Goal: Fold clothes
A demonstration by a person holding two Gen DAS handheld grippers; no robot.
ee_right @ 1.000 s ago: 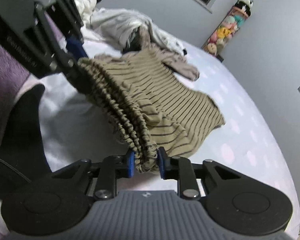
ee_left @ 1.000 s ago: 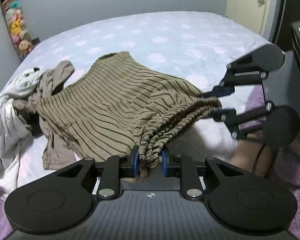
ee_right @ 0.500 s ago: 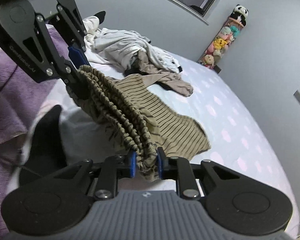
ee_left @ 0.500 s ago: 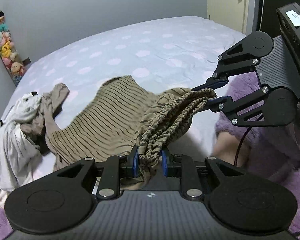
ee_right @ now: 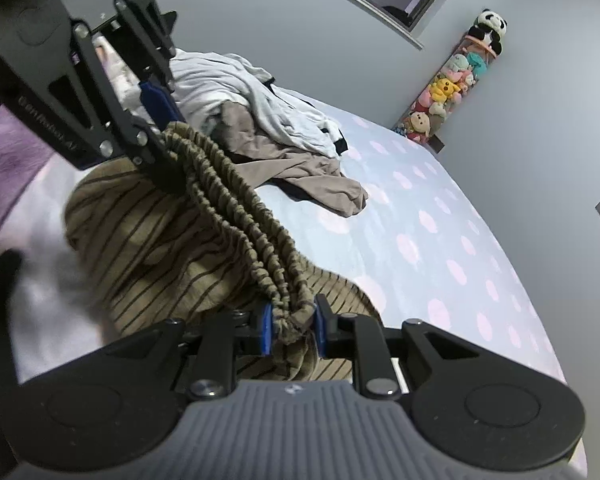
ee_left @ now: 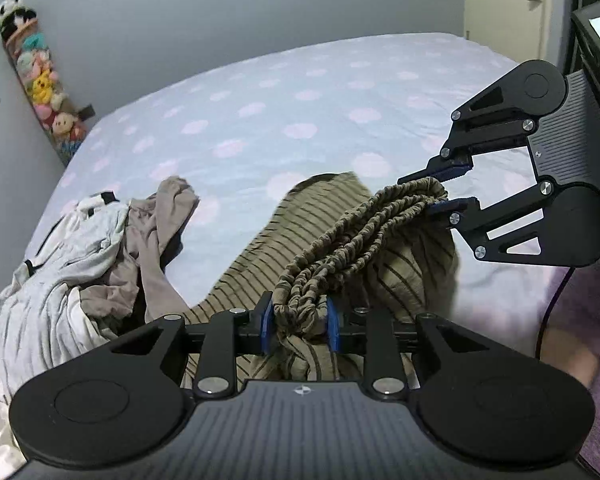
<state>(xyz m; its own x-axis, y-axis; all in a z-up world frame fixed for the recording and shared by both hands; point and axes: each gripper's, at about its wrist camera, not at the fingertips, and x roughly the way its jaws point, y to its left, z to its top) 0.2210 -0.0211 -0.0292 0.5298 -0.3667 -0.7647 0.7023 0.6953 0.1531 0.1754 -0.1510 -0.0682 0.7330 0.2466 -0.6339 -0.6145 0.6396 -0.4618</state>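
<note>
**Waistband raised, hem trailing**

Since a second ago the striped garment has lifted off the bed. Left gripper and right gripper (at 2 o'clock) each clamp its elastic edge, probably to shake it flat.

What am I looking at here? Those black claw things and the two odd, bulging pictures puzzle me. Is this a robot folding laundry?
No robot arm here: a person holds a pair of tongs in each hand, and each carries a wide-angle camera looking along its fingers, hence the bulging pictures. One picture comes from the left tongs, the other from the right tongs; each also shows the other pair. Both are clamped on the gathered elastic edge of a striped olive garment, lifting that edge while the rest trails on the spotted bedsheet. Beside it lies a pile of unfolded clothes. Stuffed toys hang by the wall.
</note>
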